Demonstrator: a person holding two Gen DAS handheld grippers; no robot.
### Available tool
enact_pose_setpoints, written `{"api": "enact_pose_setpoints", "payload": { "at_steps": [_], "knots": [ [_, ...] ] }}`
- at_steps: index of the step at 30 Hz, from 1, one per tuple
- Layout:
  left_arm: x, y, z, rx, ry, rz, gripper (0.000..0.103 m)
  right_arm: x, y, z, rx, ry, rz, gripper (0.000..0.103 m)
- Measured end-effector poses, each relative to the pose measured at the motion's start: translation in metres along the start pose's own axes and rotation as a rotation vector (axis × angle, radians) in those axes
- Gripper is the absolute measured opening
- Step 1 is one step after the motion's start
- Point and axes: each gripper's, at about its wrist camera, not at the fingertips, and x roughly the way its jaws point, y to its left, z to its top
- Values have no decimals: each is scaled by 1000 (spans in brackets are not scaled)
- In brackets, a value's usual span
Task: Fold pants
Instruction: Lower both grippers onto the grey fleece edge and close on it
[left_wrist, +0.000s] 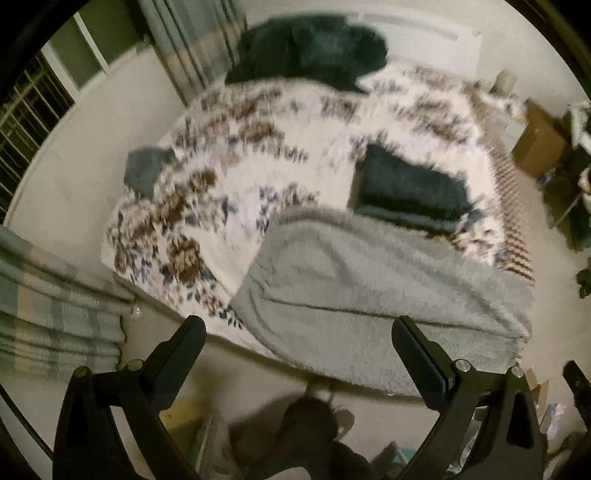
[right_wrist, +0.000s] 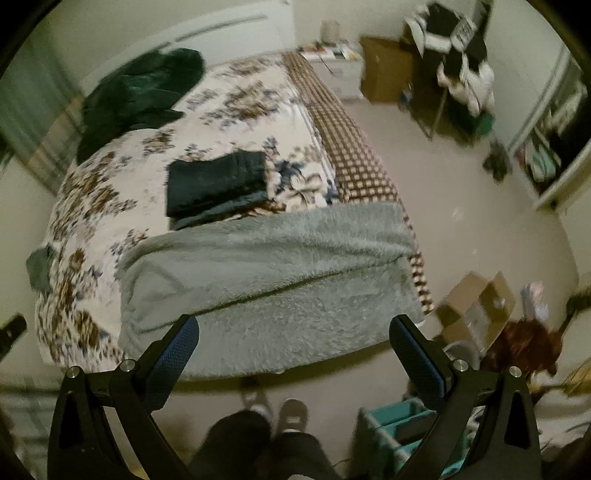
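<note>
Dark folded pants (right_wrist: 218, 184) blurred | both tongs spread, empty

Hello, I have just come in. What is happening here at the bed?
A person stands at the foot of a bed with a hand-held tool in each hand. Both the left tool and the right tool are open and hold nothing. A dark folded stack, which may be the pants, lies on the floral cover, just past a grey fluffy blanket. A crumpled dark green heap sits near the head of the bed. Neither tool touches any cloth at this moment.
</note>
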Motion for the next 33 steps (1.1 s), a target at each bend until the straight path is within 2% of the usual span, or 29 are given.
{"api": "enact_pose_setpoints", "payload": {
  "at_steps": [5,10,14,16,19,21,24,26,27,28,29,30,31,32,33],
  "knots": [
    [101,-18,48,-60,166,2,103,117,-16,45,149,121,-4,103],
    [209,-42,100,-174,327,-12,103,250,-22,89,291,260,-27,103],
    [275,-69,124,-252,426,-48,103,343,-19,119,394,329,-66,103],
    [309,-92,134,-276,476,-67,103,376,-15,128,424,338,-110,103],
    [357,-115,150,-337,541,-91,103,421,-13,143,479,359,-132,103],
    [392,-122,156,-422,594,-86,103,448,-10,151,497,373,-151,103],
    [430,-121,162,-539,620,-61,103,482,-11,163,511,388,-175,99],
    [447,-120,164,-569,616,-30,96,500,-14,171,534,386,-182,95],
    [455,-119,164,-575,618,-8,81,508,-16,174,547,388,-180,93],
    [461,-119,164,-582,620,-3,62,518,-18,176,566,396,-175,93],
    [466,-120,164,-591,619,-11,52,531,-19,179,595,408,-164,92],
    [471,-119,163,-603,615,-35,32,539,-20,181,614,416,-159,92],
    [474,-120,163,-607,604,-46,24,550,-20,182,640,425,-150,92],
    [474,-120,164,-603,592,-45,22,560,-20,182,661,439,-140,91],
    [473,-120,164,-594,569,-51,15,568,-20,182,675,456,-129,84]
  ]
}}
